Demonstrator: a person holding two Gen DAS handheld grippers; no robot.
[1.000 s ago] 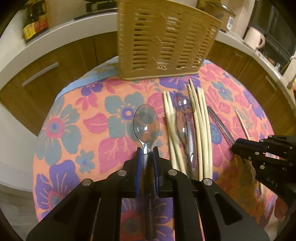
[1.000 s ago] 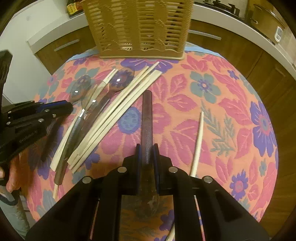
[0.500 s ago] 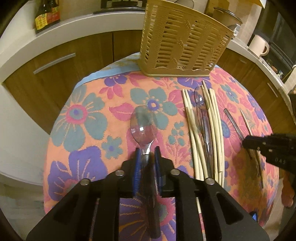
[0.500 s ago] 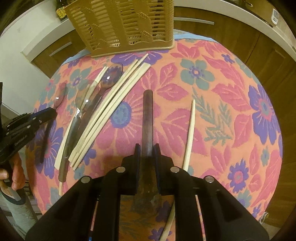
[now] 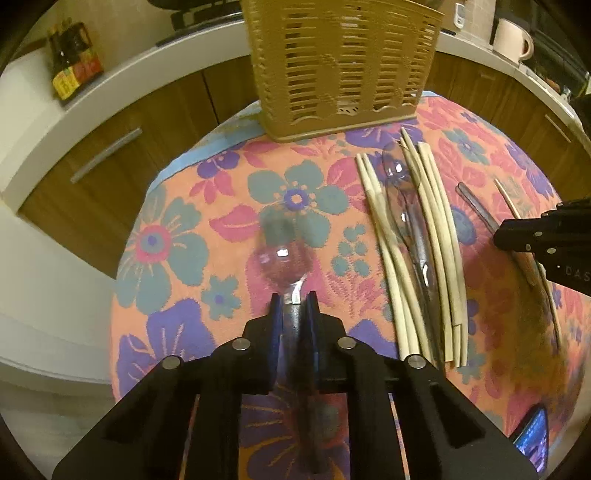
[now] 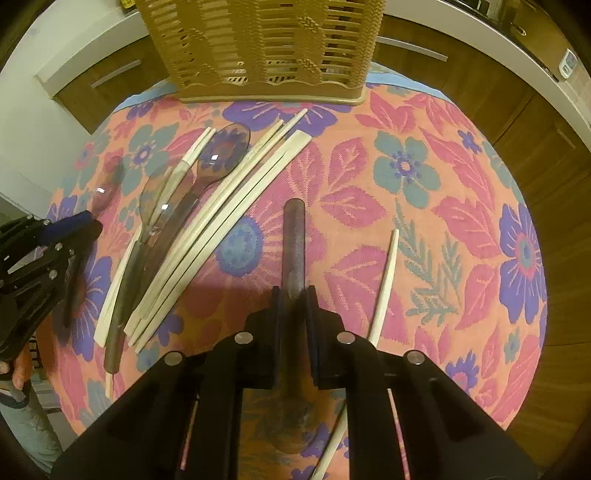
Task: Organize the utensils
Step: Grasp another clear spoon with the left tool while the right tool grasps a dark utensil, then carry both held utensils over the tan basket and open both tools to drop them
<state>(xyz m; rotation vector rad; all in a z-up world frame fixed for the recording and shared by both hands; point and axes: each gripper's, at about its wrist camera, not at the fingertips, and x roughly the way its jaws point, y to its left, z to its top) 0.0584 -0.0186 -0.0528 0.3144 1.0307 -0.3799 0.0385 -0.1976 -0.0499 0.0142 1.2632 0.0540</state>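
My left gripper (image 5: 291,301) is shut on the neck of a clear plastic spoon (image 5: 281,251), bowl pointing forward, held above the floral tablecloth (image 5: 177,240). My right gripper (image 6: 293,293) is shut on another clear spoon (image 6: 293,240), handle pointing forward, bowl back between the fingers. A tan slotted utensil basket (image 5: 340,62) stands at the table's far edge, also in the right wrist view (image 6: 262,44). A bundle of pale chopsticks (image 6: 221,229) with two more clear spoons (image 6: 218,158) lies between the grippers. The left gripper shows at the left of the right wrist view (image 6: 70,229).
One loose chopstick (image 6: 384,284) lies right of my right gripper. Wooden cabinets and a white counter (image 5: 122,88) curve behind the round table. Sauce bottles (image 5: 72,62) and a mug (image 5: 511,35) stand on the counter. A phone (image 5: 532,439) sits at the table's near right.
Both grippers have kept their spoons and lifted and drawn back a little, then come forward toward the basket. The spoons and chopsticks on the cloth have not moved.
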